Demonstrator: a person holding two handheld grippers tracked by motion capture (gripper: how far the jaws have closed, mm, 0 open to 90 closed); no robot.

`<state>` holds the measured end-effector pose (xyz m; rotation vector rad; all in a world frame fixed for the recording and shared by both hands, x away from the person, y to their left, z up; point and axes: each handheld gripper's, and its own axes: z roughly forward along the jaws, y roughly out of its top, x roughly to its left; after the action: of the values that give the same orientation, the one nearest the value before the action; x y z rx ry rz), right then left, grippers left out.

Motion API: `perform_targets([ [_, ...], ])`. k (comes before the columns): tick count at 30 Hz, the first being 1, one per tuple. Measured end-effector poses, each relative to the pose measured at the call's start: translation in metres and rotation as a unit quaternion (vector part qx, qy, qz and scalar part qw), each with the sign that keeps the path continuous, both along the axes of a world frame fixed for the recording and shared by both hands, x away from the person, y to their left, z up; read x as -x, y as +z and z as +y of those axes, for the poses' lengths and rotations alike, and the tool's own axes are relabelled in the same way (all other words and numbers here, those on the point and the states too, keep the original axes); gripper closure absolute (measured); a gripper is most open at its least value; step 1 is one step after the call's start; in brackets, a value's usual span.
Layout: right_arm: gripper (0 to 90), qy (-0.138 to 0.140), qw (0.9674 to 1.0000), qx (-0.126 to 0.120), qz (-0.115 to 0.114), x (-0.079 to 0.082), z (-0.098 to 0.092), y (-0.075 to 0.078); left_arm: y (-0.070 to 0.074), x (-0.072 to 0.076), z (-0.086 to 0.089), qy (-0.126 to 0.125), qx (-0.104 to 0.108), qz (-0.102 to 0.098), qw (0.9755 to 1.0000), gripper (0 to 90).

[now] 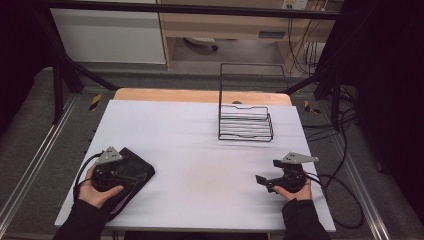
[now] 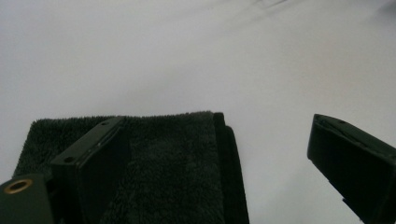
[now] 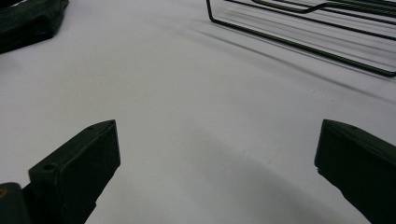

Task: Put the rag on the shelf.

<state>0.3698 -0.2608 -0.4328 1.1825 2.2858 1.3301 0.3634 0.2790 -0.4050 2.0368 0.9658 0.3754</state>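
The folded black towel [image 1: 131, 172] lay flat on the white table [image 1: 200, 150], well apart from the wire rack [image 1: 245, 122], on the person's side of it and far off to the rack's left. Its neat fold and its place close to the table's near edge probably made it easy to reach from the left. The left hand-held gripper [image 1: 131, 176] hovered over the towel with its jaws spread wide; in the left gripper view one jaw stood over the dark pile [image 2: 154, 163] and the other over bare table beside the folded edge, pinching nothing, so it seemed poised to straddle that edge for a grasp. The right hand-held gripper [image 1: 268, 177] waited on the near side of the rack, below its right end, jaws likewise spread and empty over bare table. The rack stood open-topped toward the back, likely the towel's destination
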Motion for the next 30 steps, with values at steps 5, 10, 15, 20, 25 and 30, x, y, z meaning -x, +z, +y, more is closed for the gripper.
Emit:
perform_targets([
  [5,0.7,-0.001,1.0000,-0.001,0.001,0.000,0.000,0.000,0.008,-0.007,-0.012,0.008,-0.008,0.005,0.9999,7.0],
  [10,0.7,0.000,1.0000,0.001,0.001,0.000,0.000,0.000,0.008,-0.016,-0.023,0.011,-0.028,0.011,0.9995,9.9],
  [15,0.8,0.001,1.0000,0.005,0.003,-0.001,0.002,-0.002,-0.008,-0.021,-0.031,0.012,-0.052,0.032,0.9980,22.7],
  [20,0.8,0.004,0.9999,0.009,0.005,-0.002,0.003,-0.003,-0.018,-0.021,-0.032,0.011,-0.071,0.046,0.9964,31.4],
  [25,0.8,0.004,0.9999,0.009,0.004,-0.002,0.003,-0.003,-0.025,-0.020,-0.034,0.010,-0.093,0.047,0.9945,43.6],
  [30,0.9,0.004,0.9999,0.011,0.004,-0.002,0.003,-0.003,-0.030,-0.020,-0.037,0.017,-0.109,0.039,0.9931,50.1],
])
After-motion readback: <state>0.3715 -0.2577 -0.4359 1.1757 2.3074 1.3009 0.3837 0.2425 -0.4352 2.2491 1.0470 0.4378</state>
